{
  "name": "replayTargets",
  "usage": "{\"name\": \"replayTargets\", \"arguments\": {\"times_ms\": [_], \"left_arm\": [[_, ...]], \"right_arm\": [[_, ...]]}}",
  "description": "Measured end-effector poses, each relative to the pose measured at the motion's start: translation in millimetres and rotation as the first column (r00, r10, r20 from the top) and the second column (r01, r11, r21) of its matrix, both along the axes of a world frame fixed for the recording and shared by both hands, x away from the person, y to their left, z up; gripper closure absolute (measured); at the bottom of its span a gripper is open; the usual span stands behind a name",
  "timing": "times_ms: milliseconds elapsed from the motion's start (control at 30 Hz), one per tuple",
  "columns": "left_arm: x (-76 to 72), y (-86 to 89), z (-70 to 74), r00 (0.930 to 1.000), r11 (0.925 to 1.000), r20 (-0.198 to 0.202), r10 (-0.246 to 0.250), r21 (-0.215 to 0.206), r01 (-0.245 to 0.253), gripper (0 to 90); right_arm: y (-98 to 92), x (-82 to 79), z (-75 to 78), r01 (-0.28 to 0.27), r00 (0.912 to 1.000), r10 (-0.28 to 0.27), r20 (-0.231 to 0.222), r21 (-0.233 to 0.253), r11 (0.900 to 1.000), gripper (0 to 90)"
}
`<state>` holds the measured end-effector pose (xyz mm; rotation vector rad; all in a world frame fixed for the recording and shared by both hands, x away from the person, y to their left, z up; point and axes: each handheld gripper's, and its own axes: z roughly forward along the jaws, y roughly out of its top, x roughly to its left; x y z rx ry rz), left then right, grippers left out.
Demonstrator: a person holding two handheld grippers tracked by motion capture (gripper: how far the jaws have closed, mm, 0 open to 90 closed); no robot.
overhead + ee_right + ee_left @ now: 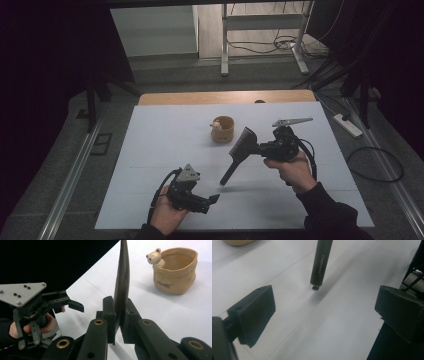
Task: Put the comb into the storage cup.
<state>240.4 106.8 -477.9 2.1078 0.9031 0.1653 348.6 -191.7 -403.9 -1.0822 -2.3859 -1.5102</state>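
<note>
A black flat brush (240, 150) hangs tilted above the white table (165, 135), wide head up and handle tip (222, 182) just over the surface. My right gripper (256, 146) is shut on the brush head (121, 287); its jaws press both flat sides in the right gripper view (121, 323). My left gripper (213, 199) is open near the front edge, with nothing between its jaws (324, 312). The brush handle (320, 265) ends just ahead of it. A tan pot (223, 130) with a small bear figure (154, 257) stands mid-table.
The table's wooden far edge (225, 97) lies behind the white sheet. On the floor are a power strip (348, 125) and cables at right, a metal frame (225, 45) at the back, and a rail (70, 177) at left.
</note>
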Motion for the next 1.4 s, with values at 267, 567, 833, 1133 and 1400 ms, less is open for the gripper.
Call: {"name": "replayTargets", "arguments": {"times_ms": [267,567,833,1133,1400], "left_arm": [[-1.6,15.1,1.2,0.9998,0.9990,0.013,0.016,0.041,-0.016,0.8],[-5.3,33.4,2.7,0.9987,0.9986,0.002,0.051,0.011,-0.051,0.5],[-13.9,45.9,1.7,0.9973,0.9967,0.011,0.072,0.038,-0.073,0.5],[-25.0,60.3,4.1,0.9948,0.9945,0.000,0.102,-0.021,-0.102,0.3],[-32.1,71.0,4.1,0.9914,0.9906,-0.008,0.131,-0.040,-0.131,0.2]], "right_arm": [[-4.2,1.7,1.6,0.019,0.9997,-0.019,0.014,-0.008,1.000,83.5],[-8.1,3.0,3.0,0.036,0.9992,-0.036,0.020,-0.005,0.999,83.6],[-12.7,4.8,6.7,0.058,0.9978,-0.058,0.032,0.009,0.998,83.6],[-19.2,11.8,8.3,0.094,0.9950,-0.095,0.031,0.016,0.995,83.6],[-23.4,18.9,13.2,0.113,0.9929,-0.114,0.034,0.030,0.993,83.6]]}}
